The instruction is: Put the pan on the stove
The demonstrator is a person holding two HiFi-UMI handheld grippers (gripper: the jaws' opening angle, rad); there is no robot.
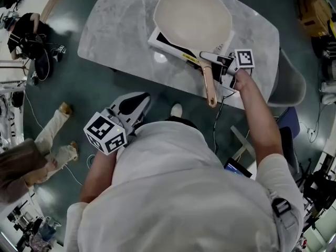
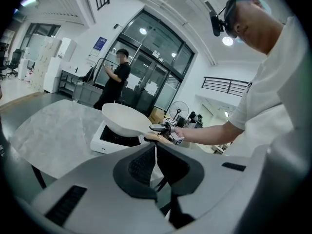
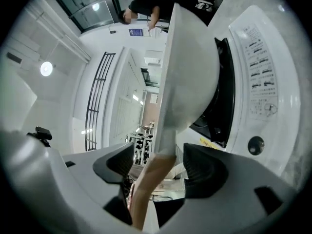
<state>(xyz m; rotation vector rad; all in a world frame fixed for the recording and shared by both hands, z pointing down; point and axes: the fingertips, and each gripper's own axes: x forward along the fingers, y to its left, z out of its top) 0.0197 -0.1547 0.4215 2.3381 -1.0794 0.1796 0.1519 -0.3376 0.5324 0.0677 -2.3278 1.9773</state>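
**A:** Starting at the left, why is the left gripper [image 1: 137, 105] hanging so low?

**B:** I'd say it has no job here. Its jaws are pressed together on nothing. The person holds it down by the hip, off the near edge of the marble surface [image 1: 115, 30], where it can't bump anything.

**A:** And the pan [image 1: 191, 20]?

**B:** It sits on the white stove [image 1: 160, 40], which stands toward the right end of the surface. The bowl covers the dark cooking plate. Its wooden handle [image 1: 209, 85] juts over the stove's near edge toward the person. That's probably the side it was carried from, and it's also the easiest to reach.

**A:** So is the right gripper [image 1: 206, 59] holding it?

**B:** No. It lies level at the base of the handle with its jaws spread wide. The handle runs between them, and the right gripper view shows a clear gap beside it, so the pads aren't squeezing.

**A:** Why let go there?

**B:** The stove seems to be carrying the pan's weight, so no grip is needed. To my eye the placing is done. What's left is probably to draw the gripper straight back along the handle so a jaw doesn't nudge the pan askew.
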